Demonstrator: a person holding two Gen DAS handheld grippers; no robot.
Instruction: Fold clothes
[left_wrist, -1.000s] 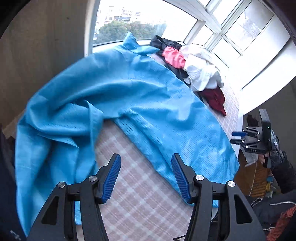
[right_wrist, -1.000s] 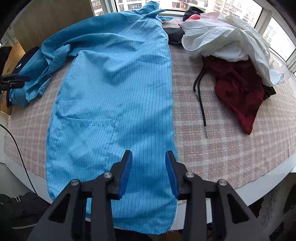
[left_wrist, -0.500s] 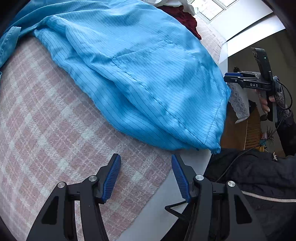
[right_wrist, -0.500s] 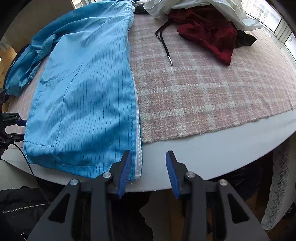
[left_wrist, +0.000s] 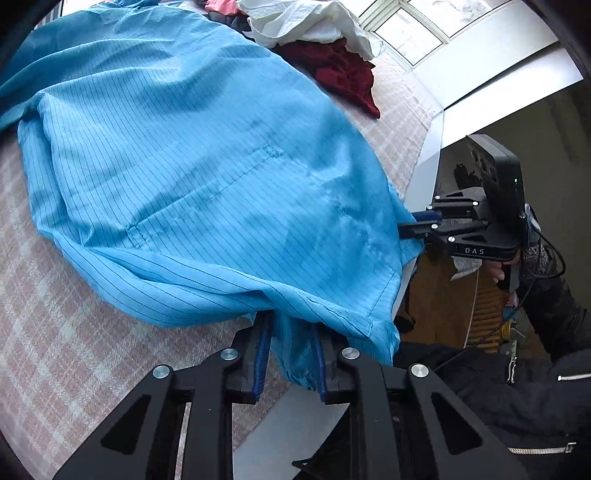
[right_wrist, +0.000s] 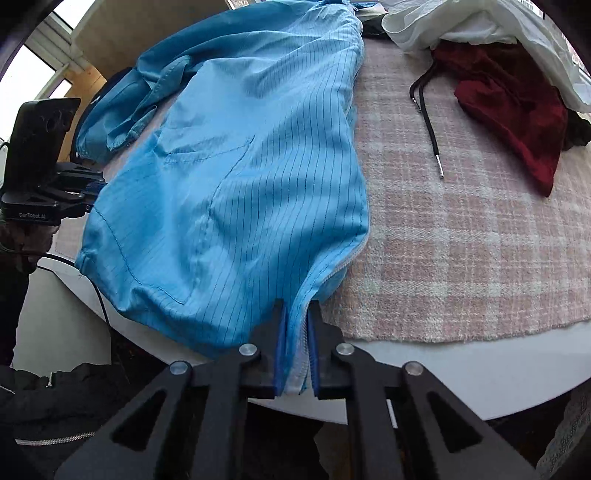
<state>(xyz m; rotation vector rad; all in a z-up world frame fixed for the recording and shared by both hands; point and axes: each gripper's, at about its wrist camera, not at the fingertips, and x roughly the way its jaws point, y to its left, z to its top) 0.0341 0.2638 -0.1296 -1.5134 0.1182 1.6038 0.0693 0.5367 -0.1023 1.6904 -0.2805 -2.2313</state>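
Gripping the blue coat's (right_wrist: 258, 166) hem corners with both tongs, left tongs (left_wrist: 291, 354) and right tongs (right_wrist: 295, 354) closed on cloth at bottom centre, long axis running away toward upper frame over the worktop (right_wrist: 461, 258).

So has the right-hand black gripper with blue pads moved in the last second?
Yes. The right gripper has dropped back from over the striped blue coat to the white table edge, and now pinches the coat's hem.
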